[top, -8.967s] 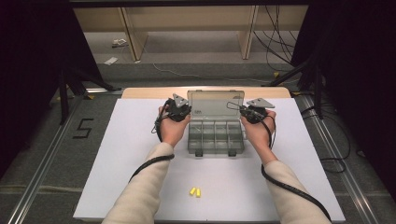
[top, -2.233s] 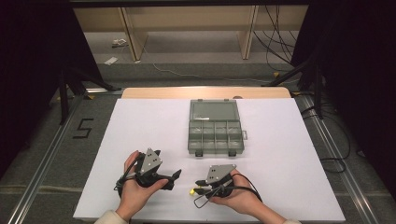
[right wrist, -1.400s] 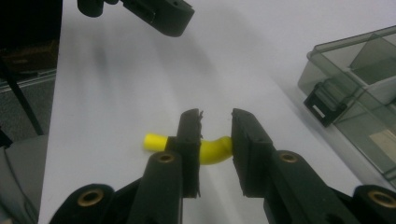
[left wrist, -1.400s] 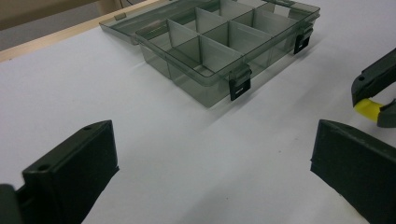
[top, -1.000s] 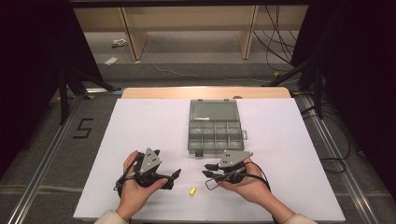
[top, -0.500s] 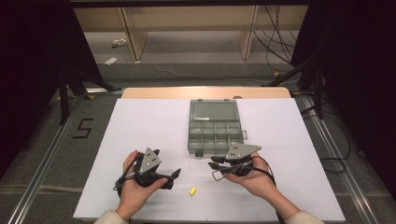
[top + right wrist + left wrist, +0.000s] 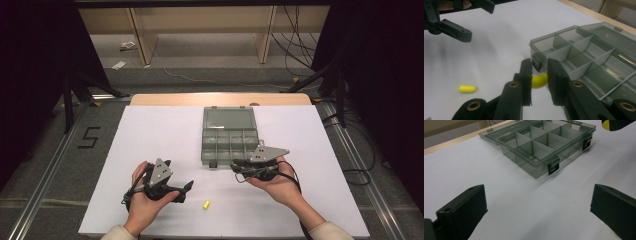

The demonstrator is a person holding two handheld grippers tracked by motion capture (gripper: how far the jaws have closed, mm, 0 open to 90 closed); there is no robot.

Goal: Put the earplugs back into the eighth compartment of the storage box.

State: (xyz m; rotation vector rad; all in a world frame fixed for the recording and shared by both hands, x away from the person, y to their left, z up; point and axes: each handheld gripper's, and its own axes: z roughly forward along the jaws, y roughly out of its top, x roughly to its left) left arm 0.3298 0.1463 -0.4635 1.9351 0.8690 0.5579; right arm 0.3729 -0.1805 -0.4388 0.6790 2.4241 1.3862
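A smoky clear organizer box (image 7: 225,150) lies open mid-table, its compartments bare. My right gripper (image 7: 236,169) hovers just in front of the box's front wall, shut on a yellow foam plug (image 7: 539,80) that bends between its pads. In the right gripper view the jaws (image 7: 539,63) stand close to the box's left front latch (image 7: 536,65). A second yellow plug (image 7: 205,205) lies on the white tabletop nearer the front edge, also in the right gripper view (image 7: 467,88). My left gripper (image 7: 178,175) rests at the front left, jaws wide open with nothing between them (image 7: 537,195).
The box's lid (image 7: 229,118) lies flat behind it. White sheet (image 7: 150,140) covers the table, with a wooden edge (image 7: 220,99) at the back. Cables trail from both grippers toward the front edge.
My right gripper has carried one yellow plug up and away from the front edge to the box's front wall. The other plug stays on the table. The left hand has not moved.
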